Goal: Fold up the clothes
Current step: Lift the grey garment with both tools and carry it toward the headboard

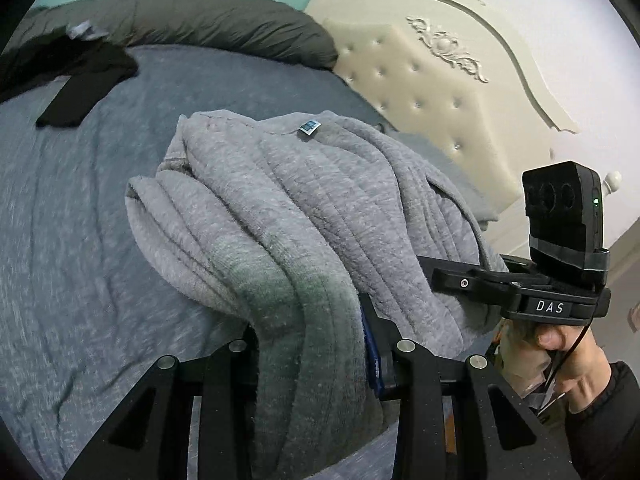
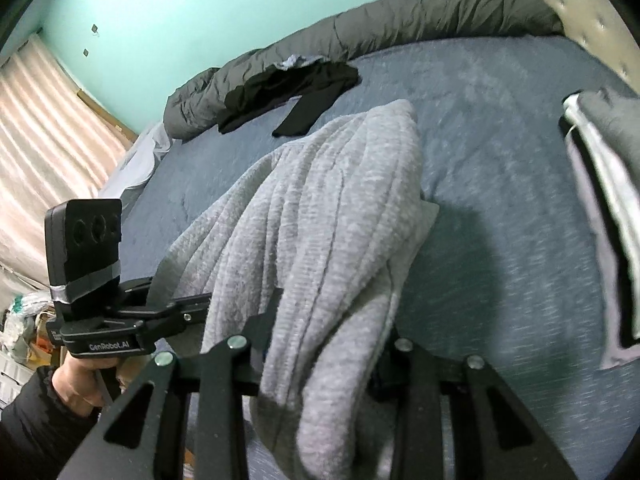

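Note:
A light grey fleece garment [image 1: 304, 200] hangs bunched above the blue-grey bedspread [image 1: 60, 220], held up from two ends. My left gripper [image 1: 308, 320] is shut on one thick, rolled edge of it, which fills the gap between the fingers. In the left wrist view my right gripper [image 1: 440, 276] comes in from the right, held by a hand, with its tips buried in the cloth. From the right wrist the same garment [image 2: 332, 200] drapes over my right gripper [image 2: 332, 328], which is shut on it. My left gripper [image 2: 188, 308] grips the cloth's left end.
A black garment [image 2: 296, 88] lies at the far side of the bedspread [image 2: 500, 120], against a rolled dark grey duvet [image 2: 440, 12]. Folded clothes [image 2: 608, 184] sit at the right. A cream tufted headboard [image 1: 440, 80] bounds the bed. A curtain [image 2: 40, 140] hangs at the left.

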`<state>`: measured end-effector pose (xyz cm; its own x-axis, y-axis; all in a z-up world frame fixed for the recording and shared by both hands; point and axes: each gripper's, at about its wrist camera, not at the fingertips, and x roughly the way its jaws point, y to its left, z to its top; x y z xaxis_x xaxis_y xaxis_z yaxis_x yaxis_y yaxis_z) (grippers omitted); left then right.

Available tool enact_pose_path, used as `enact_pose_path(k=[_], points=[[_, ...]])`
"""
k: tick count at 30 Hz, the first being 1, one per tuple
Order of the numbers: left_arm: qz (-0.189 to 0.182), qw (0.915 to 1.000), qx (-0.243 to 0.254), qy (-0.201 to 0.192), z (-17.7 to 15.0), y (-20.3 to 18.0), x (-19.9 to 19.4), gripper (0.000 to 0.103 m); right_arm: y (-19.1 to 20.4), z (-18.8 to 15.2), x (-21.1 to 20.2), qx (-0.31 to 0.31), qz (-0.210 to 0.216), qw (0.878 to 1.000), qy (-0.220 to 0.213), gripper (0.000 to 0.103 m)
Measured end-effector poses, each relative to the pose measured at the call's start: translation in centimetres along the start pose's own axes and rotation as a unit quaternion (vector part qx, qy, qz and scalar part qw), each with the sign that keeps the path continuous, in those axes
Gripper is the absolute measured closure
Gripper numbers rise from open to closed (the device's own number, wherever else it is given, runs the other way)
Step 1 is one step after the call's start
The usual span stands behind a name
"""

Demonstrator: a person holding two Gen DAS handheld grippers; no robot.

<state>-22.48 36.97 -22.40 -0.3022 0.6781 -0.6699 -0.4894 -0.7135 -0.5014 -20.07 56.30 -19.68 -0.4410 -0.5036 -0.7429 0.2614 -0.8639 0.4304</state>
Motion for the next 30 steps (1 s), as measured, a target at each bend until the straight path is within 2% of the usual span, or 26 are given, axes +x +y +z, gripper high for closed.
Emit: enact_pose_path(k=[10,16,21,25,30], points=[[-0.03,0.9987,0.036,-0.02,6.5,-8.9,3.3,0.066,-4.3,2.9,-9.0,-0.021,-0.048,0.998,-0.035,0.07],[-0.05,0.9969,0.055,-0.024,11.1,-14.3,6.7,0.066,-8.0,6.4,-13.6,-0.032,-0.081,0.995,-0.053,0.07],[-0.071,0.9949,0.066,-0.027,15.0,-18.7,11.2,0.066,-12.5,9.6,-18.0,-0.037,-0.105,0.991,-0.067,0.07],[-0.086,0.9935,0.071,-0.025,16.3,-21.6,14.5,0.066,-15.8,11.2,-20.5,-0.042,-0.127,0.989,-0.066,0.07],[-0.096,0.9932,0.064,-0.019,16.6,-23.8,18.9,0.066,-20.3,11.3,-22.1,-0.031,-0.149,0.986,-0.067,0.07]])
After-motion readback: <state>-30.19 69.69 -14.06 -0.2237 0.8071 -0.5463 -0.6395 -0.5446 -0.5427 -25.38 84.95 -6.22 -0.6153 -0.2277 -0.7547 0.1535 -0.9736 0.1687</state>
